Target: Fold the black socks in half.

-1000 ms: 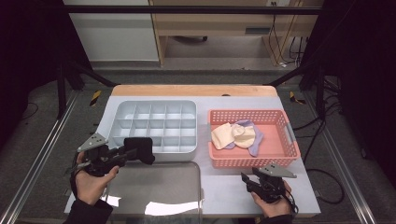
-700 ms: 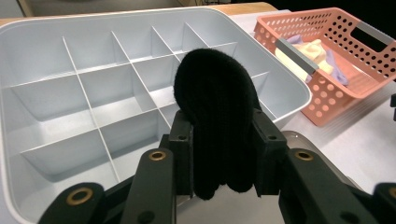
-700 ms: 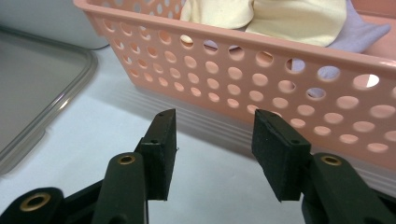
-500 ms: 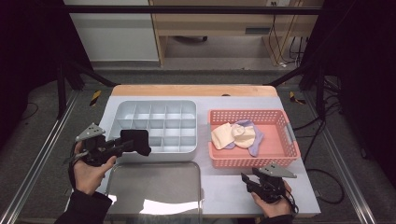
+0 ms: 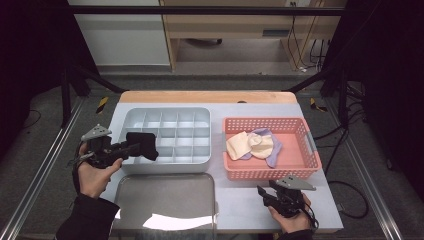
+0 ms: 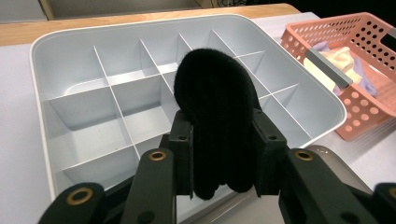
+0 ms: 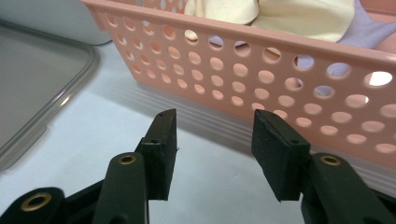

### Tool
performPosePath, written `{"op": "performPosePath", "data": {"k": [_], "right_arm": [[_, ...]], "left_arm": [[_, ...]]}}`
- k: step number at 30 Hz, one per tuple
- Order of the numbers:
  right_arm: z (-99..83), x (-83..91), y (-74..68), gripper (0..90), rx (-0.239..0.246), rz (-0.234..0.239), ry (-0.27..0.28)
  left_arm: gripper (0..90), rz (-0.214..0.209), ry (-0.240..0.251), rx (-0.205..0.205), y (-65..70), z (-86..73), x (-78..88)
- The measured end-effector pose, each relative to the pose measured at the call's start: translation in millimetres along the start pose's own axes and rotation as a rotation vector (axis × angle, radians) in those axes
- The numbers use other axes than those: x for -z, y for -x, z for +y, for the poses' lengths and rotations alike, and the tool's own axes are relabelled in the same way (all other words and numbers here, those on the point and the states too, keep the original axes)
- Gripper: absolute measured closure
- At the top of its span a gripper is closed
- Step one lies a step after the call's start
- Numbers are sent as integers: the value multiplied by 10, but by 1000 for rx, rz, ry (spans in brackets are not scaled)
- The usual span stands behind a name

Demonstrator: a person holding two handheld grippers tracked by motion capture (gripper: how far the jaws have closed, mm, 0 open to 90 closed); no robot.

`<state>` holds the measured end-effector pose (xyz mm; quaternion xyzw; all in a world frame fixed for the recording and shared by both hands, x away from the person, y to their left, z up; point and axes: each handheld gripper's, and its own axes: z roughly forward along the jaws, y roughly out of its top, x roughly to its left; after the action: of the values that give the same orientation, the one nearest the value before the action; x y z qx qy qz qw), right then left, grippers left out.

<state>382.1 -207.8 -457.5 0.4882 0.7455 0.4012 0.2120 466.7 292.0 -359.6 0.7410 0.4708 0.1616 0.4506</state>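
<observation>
Over the tray (image 6: 37,60), the left gripper (image 6: 223,140) clenched a black sock (image 6: 217,112), soft, light, best pinched mid-bundle; right gripper (image 7: 212,140) stood released.

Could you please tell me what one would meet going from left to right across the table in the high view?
Left gripper shut on a black sock → grey divided tray → pink basket holding cream and lilac socks. The lid and right gripper lie nearer, so I leave them unplaced.
</observation>
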Motion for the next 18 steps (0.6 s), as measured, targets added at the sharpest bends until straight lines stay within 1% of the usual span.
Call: {"op": "performPosePath", "data": {"k": [2, 4, 5, 7, 8, 9, 10, 11, 14, 15, 16, 17, 18], "right_arm": [[4, -1, 2, 512, -4, 0, 1], [8, 0, 1, 513, -5, 0, 2], [8, 0, 1, 513, -5, 0, 2], [7, -1, -1, 513, -3, 1, 2], [7, -1, -1, 513, -3, 1, 2], [6, -4, 1, 514, -2, 1, 2], [6, -2, 1, 514, -3, 2, 1], [6, -1, 1, 515, -3, 2, 1], [5, -4, 3, 516, -3, 1, 1], [6, -5, 2, 517, -6, 2, 0], [6, -6, 0, 517, -8, 3, -1], [5, -8, 2, 517, -4, 1, -3], [5, -8, 2, 517, -4, 1, -3]], "left_arm": [[655, 3, -5, -5, -17, 19, 6], [655, 9, 3, -13, -36, 75, 30], [655, 9, 3, -13, -36, 75, 30], [655, 16, 8, -27, -52, 156, 46], [655, 16, 8, -27, -52, 156, 46], [655, 23, 5, -29, -67, 208, 56], [655, 27, 5, -29, -75, 226, 60], [655, 31, 4, -23, -79, 238, 64], [655, 36, -5, -25, -92, 247, 67], [655, 43, -17, -25, -107, 240, 57], [655, 43, -17, -25, -107, 240, 57], [655, 51, -31, -20, -123, 228, 32], [655, 51, -31, -20, -123, 228, 32]]}}
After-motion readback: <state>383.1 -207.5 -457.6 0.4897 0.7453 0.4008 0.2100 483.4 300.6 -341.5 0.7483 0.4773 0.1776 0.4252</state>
